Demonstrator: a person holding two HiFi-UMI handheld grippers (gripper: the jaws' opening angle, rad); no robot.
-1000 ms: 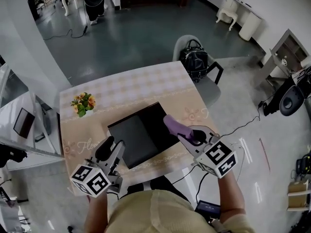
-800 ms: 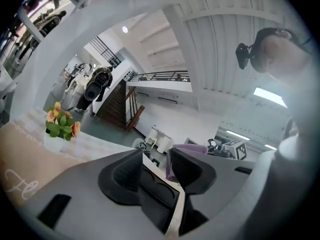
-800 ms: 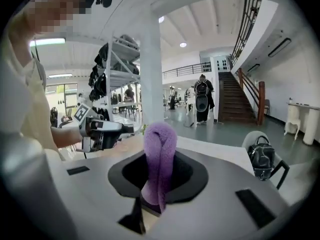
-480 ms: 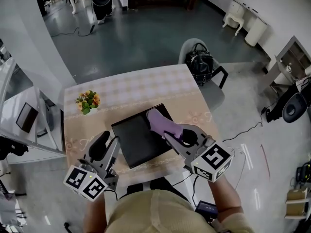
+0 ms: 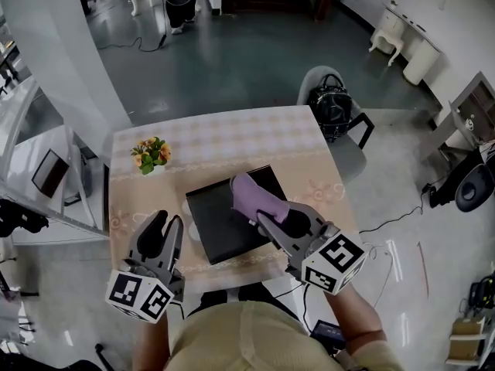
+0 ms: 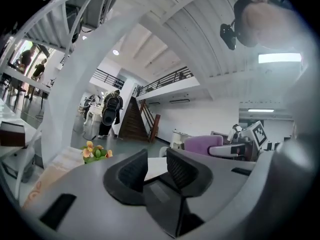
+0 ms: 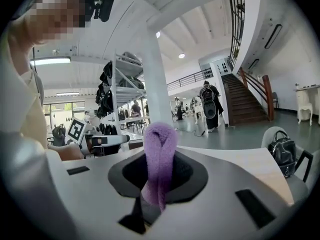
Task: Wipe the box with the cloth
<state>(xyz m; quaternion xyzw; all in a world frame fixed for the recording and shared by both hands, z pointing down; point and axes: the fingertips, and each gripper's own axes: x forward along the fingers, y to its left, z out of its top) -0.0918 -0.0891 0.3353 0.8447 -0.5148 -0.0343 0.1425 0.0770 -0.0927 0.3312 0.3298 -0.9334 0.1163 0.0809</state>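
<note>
The black box (image 5: 216,222) lies flat on the table (image 5: 232,141), roughly at the middle of the patterned cloth cover. The purple cloth (image 5: 251,195) hangs out of the right gripper (image 5: 267,219) over the box's top, near its far right corner (whether it actually presses on the lid cannot be told from the head view). In the right gripper view, the right gripper (image 7: 160,171) has its jaws clamped on the cloth (image 7: 160,149), which stands up between them as a folded loop.

The left gripper (image 5: 166,222) is held just off the box's left edge, near its front corner and not touching it. In the left gripper view its jaws stand a narrow gap apart with nothing between them; they have just been closing.

Beyond the box's far left corner, well apart from it, sits a small bunch of orange flowers (image 5: 152,154). Past the box's far right corner, off the table, a black handbag (image 5: 331,107) rests on a grey chair (image 5: 349,147).
</note>
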